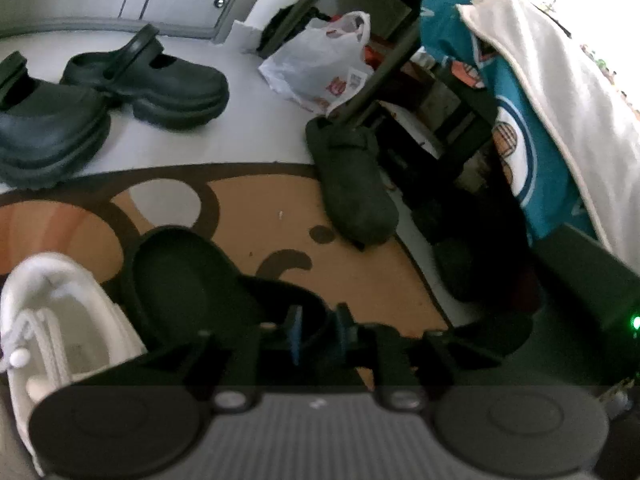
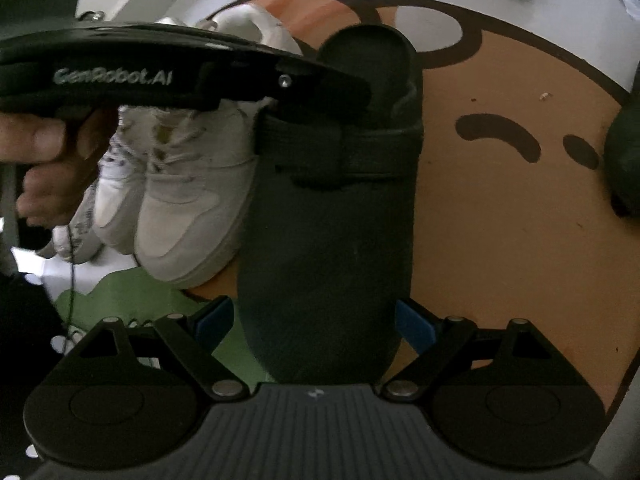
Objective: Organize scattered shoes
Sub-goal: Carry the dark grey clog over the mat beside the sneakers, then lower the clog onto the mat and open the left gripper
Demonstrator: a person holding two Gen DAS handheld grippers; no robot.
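A dark felt slipper lies on the round rug, toe toward the right wrist camera. My right gripper is open, with a blue pad on each side of the toe. My left gripper comes in from the side and is shut on the slipper's strap edge. In the right wrist view the left gripper's body is held by a hand. The matching slipper lies at the rug's far edge. White sneakers sit beside the held slipper. Two black chunky clogs stand on the pale floor.
The orange and brown rug has bare room to the right of the slipper. A white plastic bag lies by a dark rack leg. Teal and white cloth hangs at the right over dark clutter.
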